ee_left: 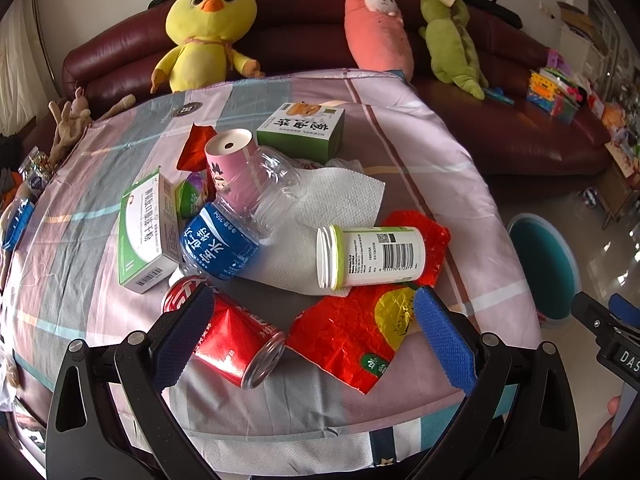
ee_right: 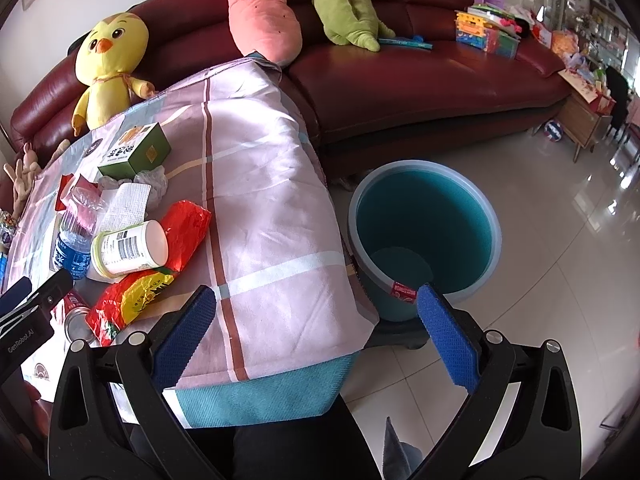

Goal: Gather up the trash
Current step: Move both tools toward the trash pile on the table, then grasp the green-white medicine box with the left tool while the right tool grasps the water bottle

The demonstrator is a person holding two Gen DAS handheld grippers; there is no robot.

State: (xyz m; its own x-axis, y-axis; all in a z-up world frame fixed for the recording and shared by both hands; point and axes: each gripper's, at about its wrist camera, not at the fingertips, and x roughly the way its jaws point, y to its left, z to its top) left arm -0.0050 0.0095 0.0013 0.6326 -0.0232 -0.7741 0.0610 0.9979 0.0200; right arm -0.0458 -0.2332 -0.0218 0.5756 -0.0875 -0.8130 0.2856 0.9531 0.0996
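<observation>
Home living room; maroon leather sofa point(ee_right: 400, 92) with plush toys point(ee_left: 208, 36); tiled floor point(ee_right: 560, 280)

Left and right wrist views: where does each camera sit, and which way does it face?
Left wrist: on the left tool, facing the trash pile, over the can; right tool at the edge.
Right wrist: on the right tool, facing the table edge and bin.
Shared: jar, sofa.

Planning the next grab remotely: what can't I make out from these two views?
- Red can, left wrist view: its near side is hidden behind the left gripper's pad.
- Small green cup, left wrist view: mostly hidden behind the water bottle and box.
- Bin, right wrist view: near rim hidden by the right gripper's pad.
</observation>
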